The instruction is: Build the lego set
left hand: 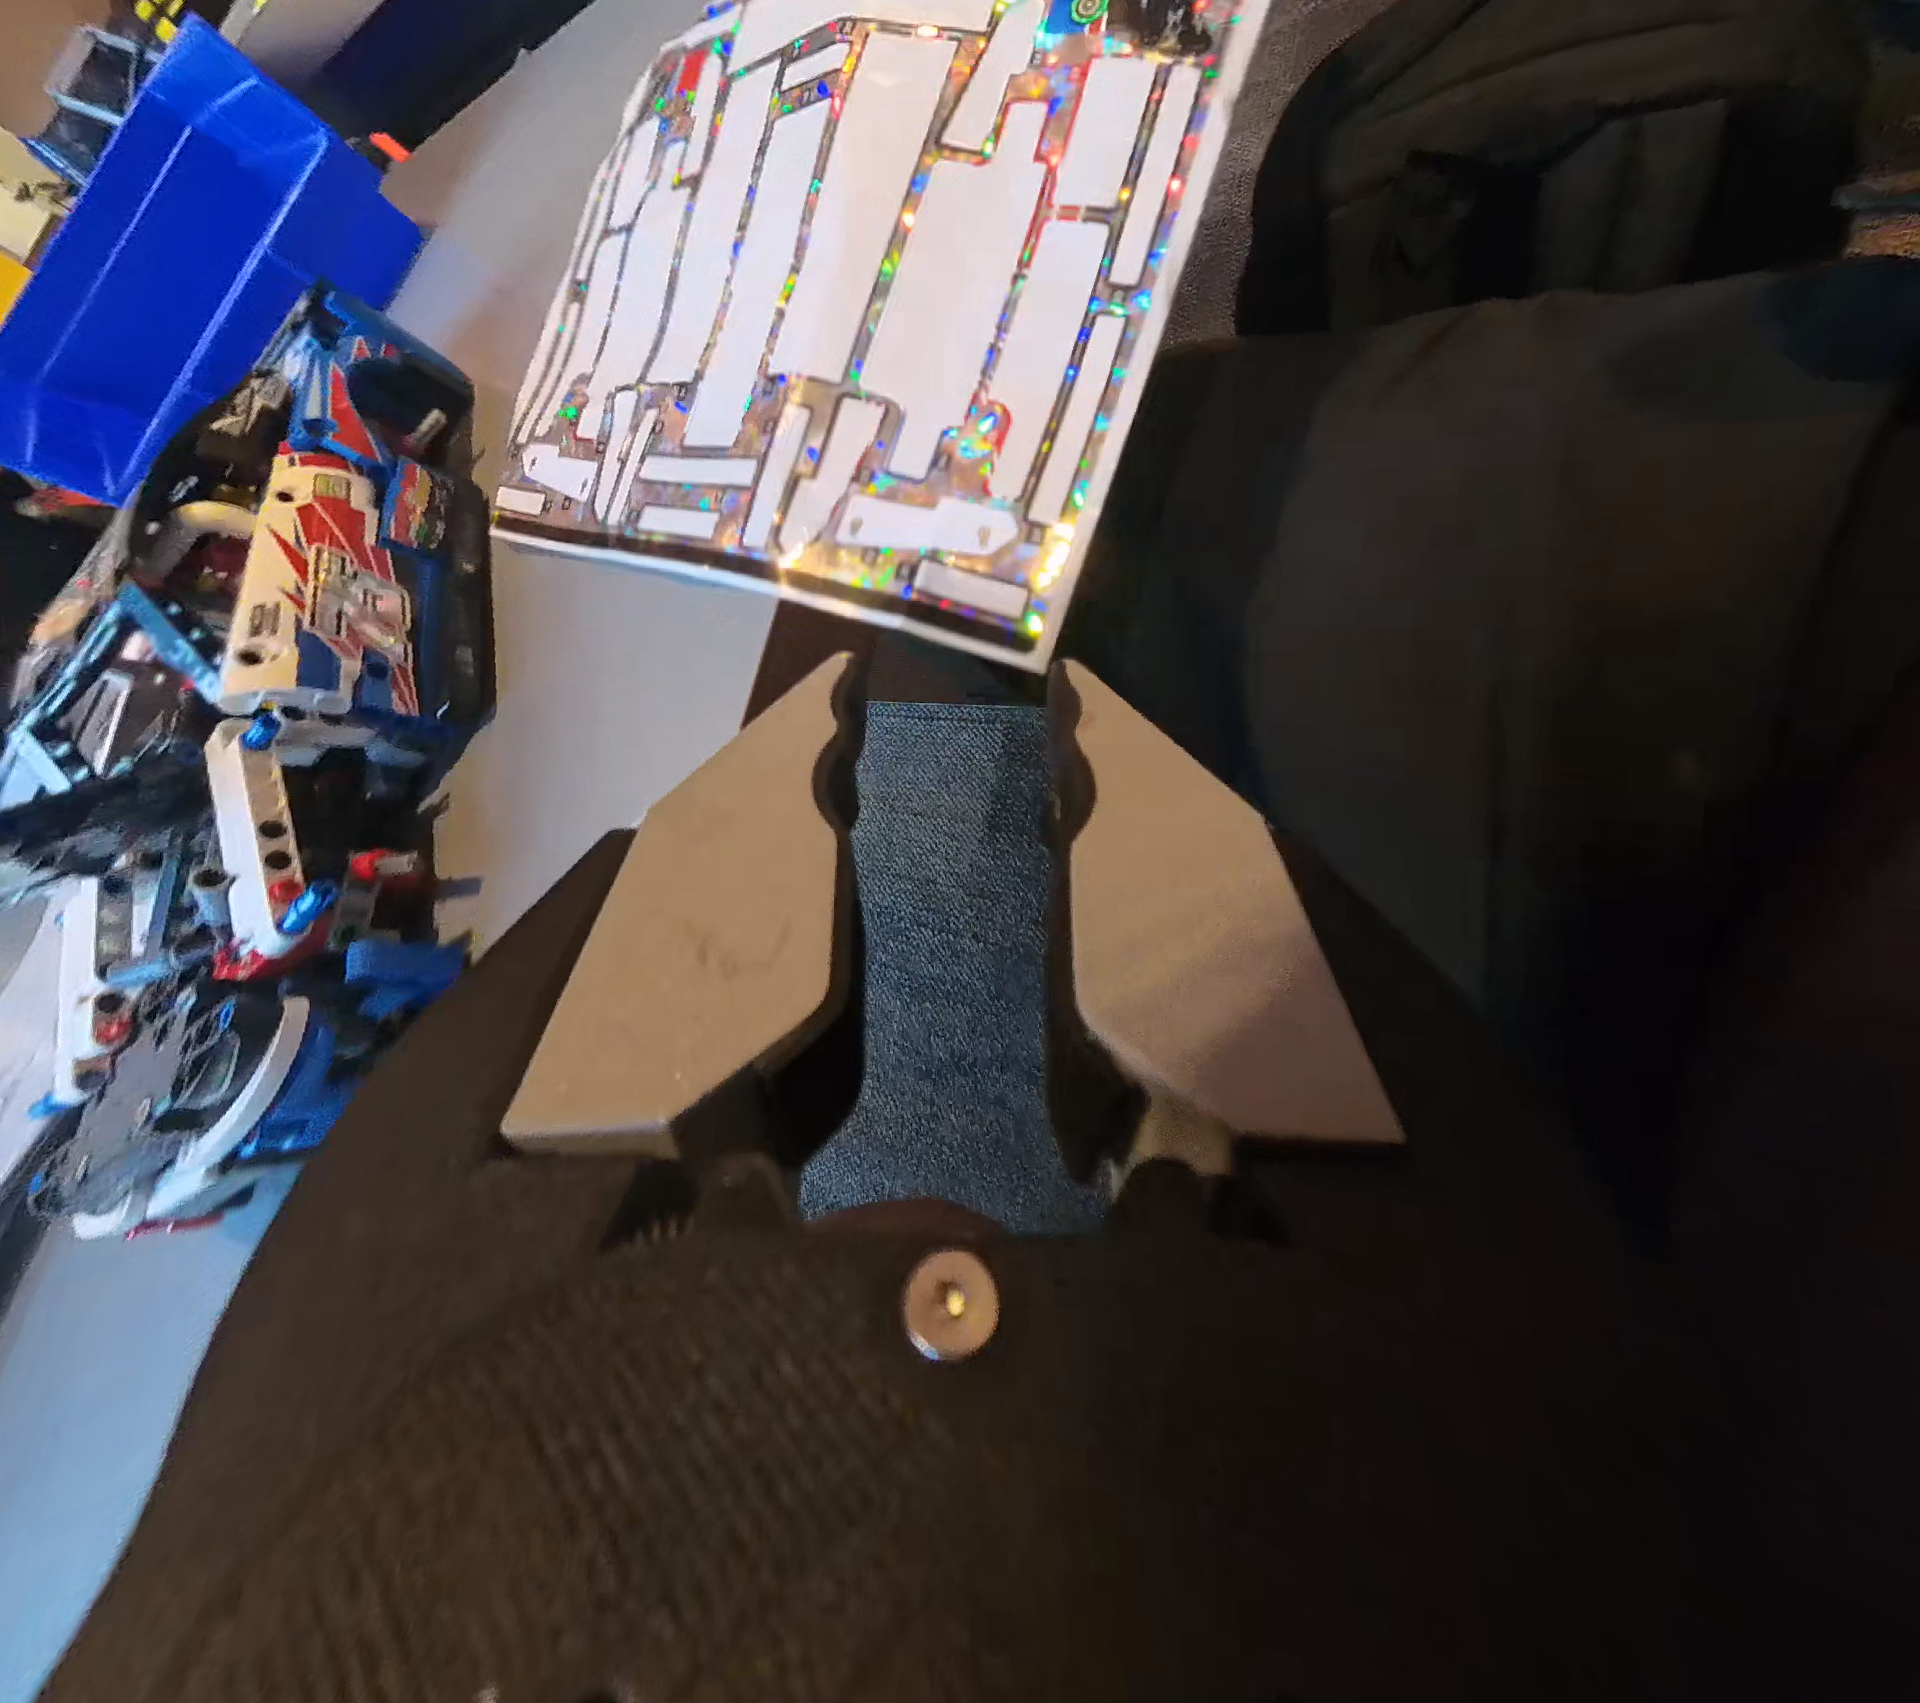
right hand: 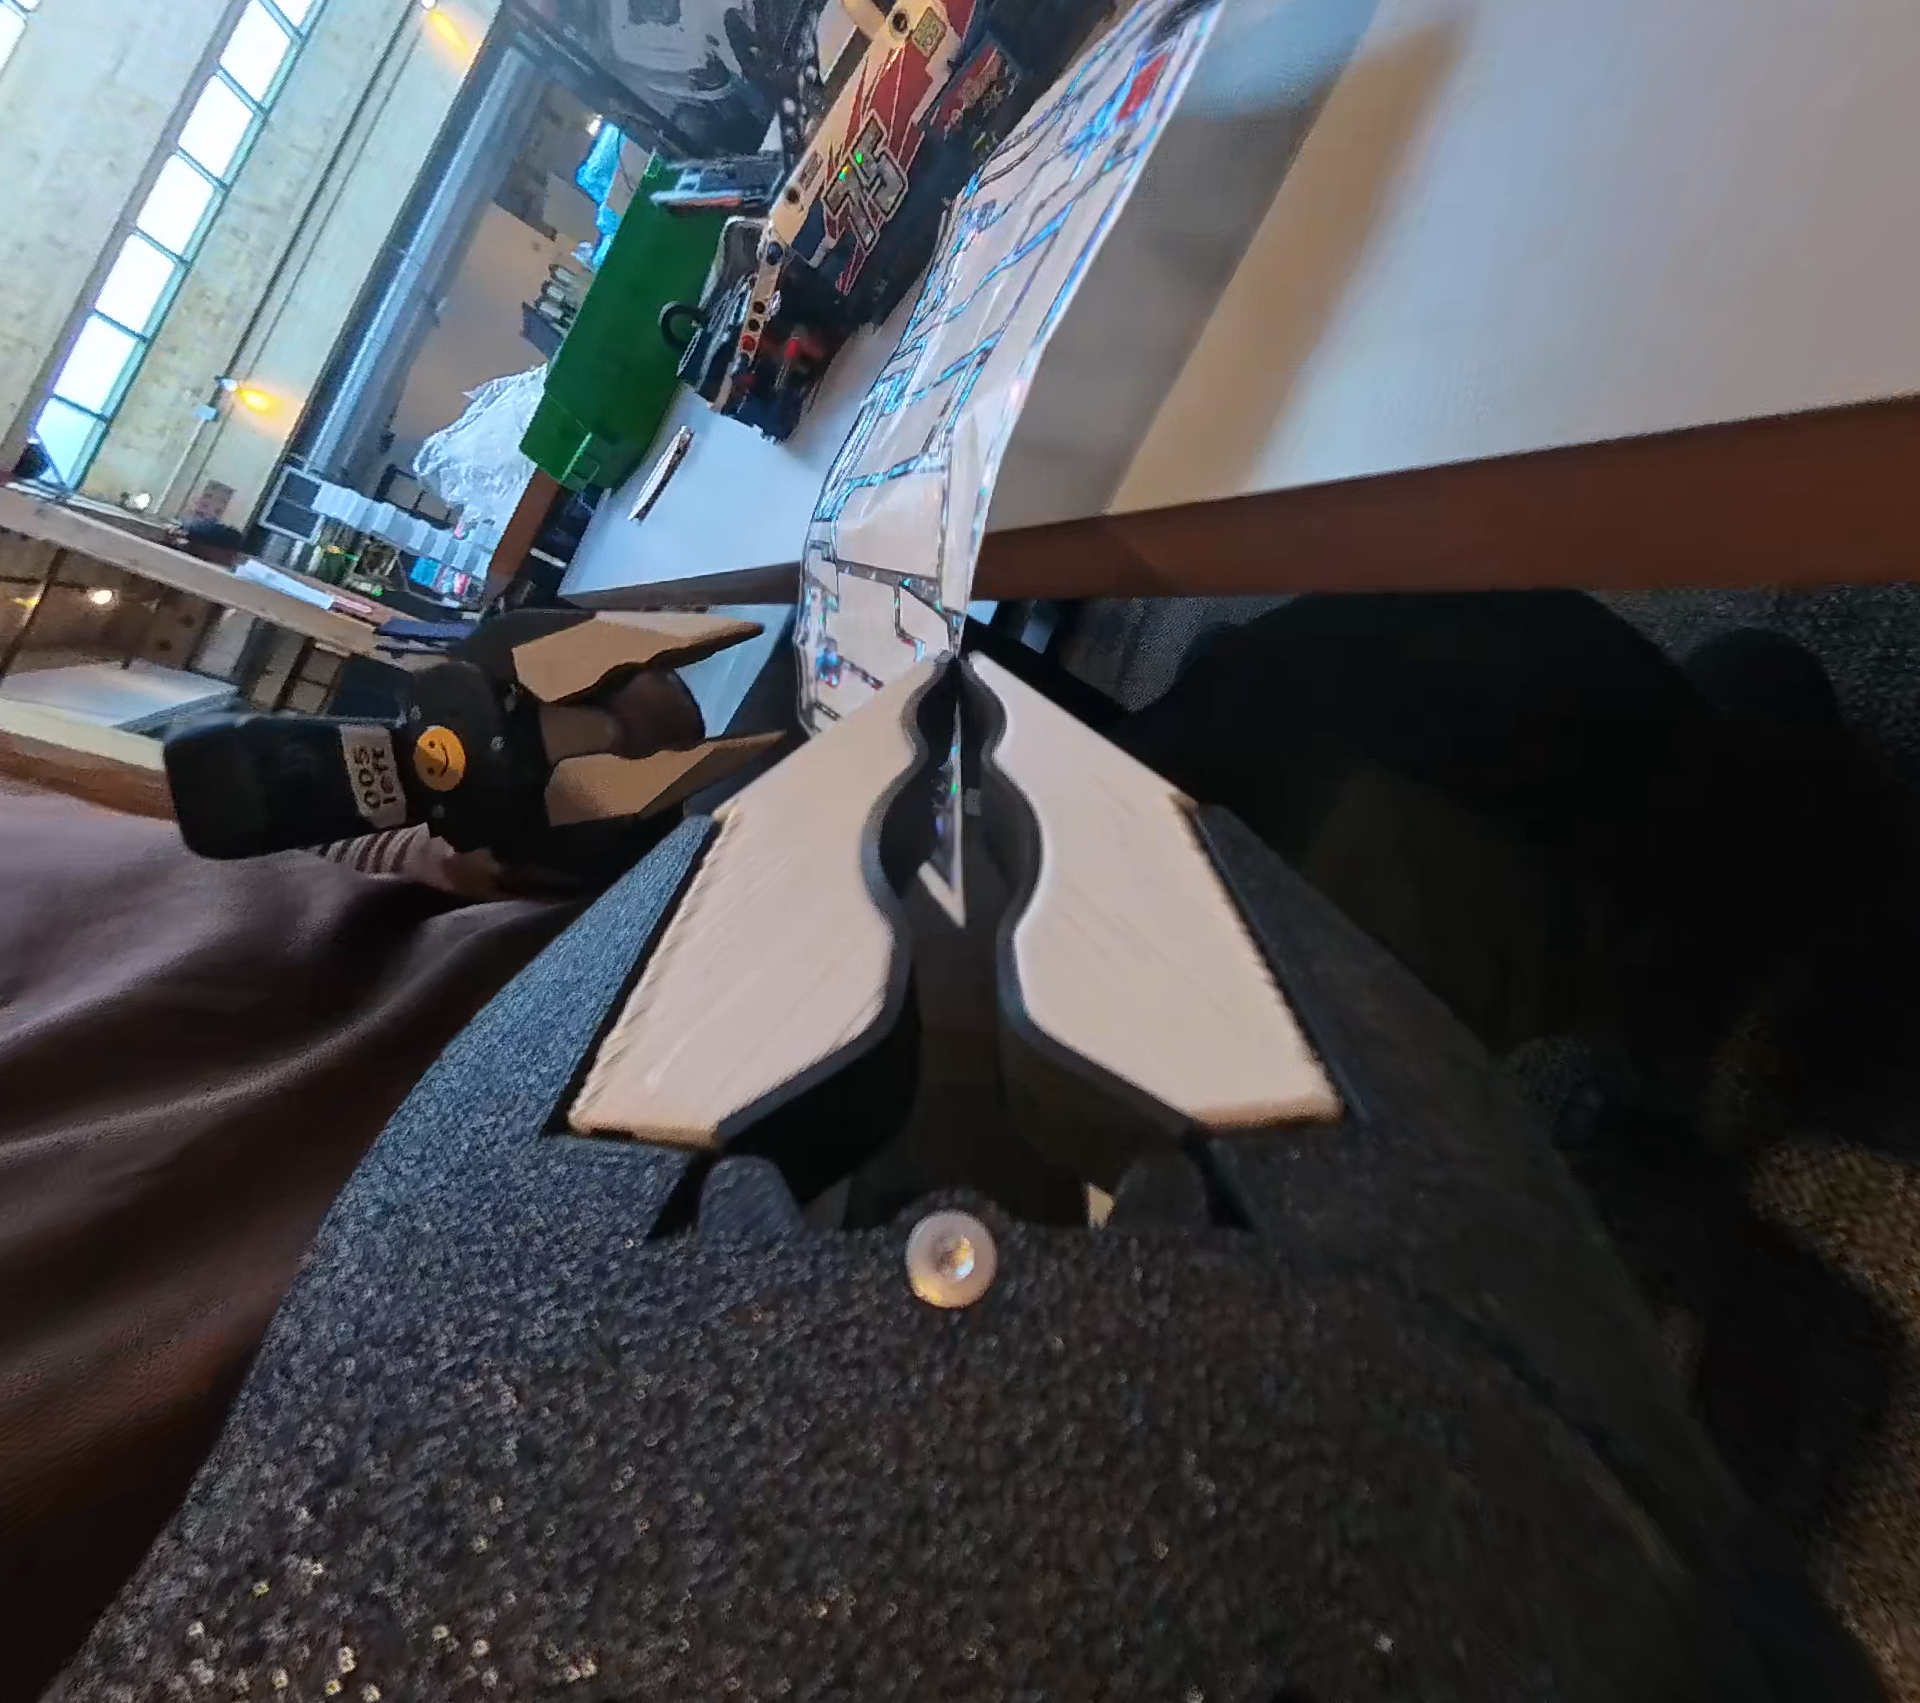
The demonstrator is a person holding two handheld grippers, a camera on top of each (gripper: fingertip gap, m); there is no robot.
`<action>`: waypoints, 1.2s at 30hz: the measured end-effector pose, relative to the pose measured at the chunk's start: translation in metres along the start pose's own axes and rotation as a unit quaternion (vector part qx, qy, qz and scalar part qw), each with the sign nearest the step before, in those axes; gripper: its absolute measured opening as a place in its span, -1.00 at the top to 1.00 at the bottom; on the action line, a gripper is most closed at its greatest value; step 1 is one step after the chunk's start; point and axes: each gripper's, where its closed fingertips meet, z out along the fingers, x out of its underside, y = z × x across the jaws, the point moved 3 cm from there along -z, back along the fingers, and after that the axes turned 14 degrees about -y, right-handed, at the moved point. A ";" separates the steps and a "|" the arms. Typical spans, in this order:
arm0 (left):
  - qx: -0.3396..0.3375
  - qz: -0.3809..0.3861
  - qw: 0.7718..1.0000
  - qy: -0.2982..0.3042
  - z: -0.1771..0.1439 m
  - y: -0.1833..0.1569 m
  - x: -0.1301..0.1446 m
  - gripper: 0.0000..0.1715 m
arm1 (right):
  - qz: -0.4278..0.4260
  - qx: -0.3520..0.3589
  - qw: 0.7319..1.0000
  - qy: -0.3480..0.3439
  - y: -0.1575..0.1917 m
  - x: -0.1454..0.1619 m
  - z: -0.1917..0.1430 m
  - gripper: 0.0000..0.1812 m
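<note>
**Right claw pinches the sticker sheet; left claw spread just beneath it**

In the right wrist view, the right claw [right hand: 954, 666] is clenched on the near edge of a holographic sticker sheet [right hand: 1049, 199], which curves up and away from the fingertips toward the upper centre of the frame, over the edge of the white counter [right hand: 1507, 219]. Most of the sheet's sticker shapes are bare white backing; a few remain near one corner.

In the left wrist view, the sticker sheet fills the upper centre [left hand: 883, 251], and the other claw's pale finger meets it at the top edge. The left claw [left hand: 951, 677] sits just below the sheet's lower edge, its fingers spread apart and gripping nothing; whether they touch the sheet I cannot tell. The same claw shows at centre left of the right wrist view [right hand: 774, 682], likewise released.

The partly built lego car [left hand: 312, 614], blue, white and red with stickers on its panels, lies on the counter at the left of the left wrist view. A blue bin [left hand: 197, 240] stands behind it at upper left. In the right wrist view, the car [right hand: 894, 126] stands beside the sheet, with a green bin [right hand: 613, 313] beyond it.
</note>
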 end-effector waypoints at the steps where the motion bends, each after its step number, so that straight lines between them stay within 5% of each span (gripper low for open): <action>1: 0.000 0.000 1.000 0.000 -0.005 0.000 0.001 0.62 | 0.001 0.004 1.000 -0.002 0.002 -0.002 0.001 1.00; 18: 0.082 -0.050 0.993 -0.069 -0.046 -0.010 0.031 0.62 | -0.014 0.113 0.993 -0.020 0.001 -0.008 0.036 1.00; 36: 0.121 -0.127 0.981 -0.084 -0.055 0.011 0.036 0.63 | -0.069 0.096 0.993 -0.016 -0.011 -0.020 0.043 1.00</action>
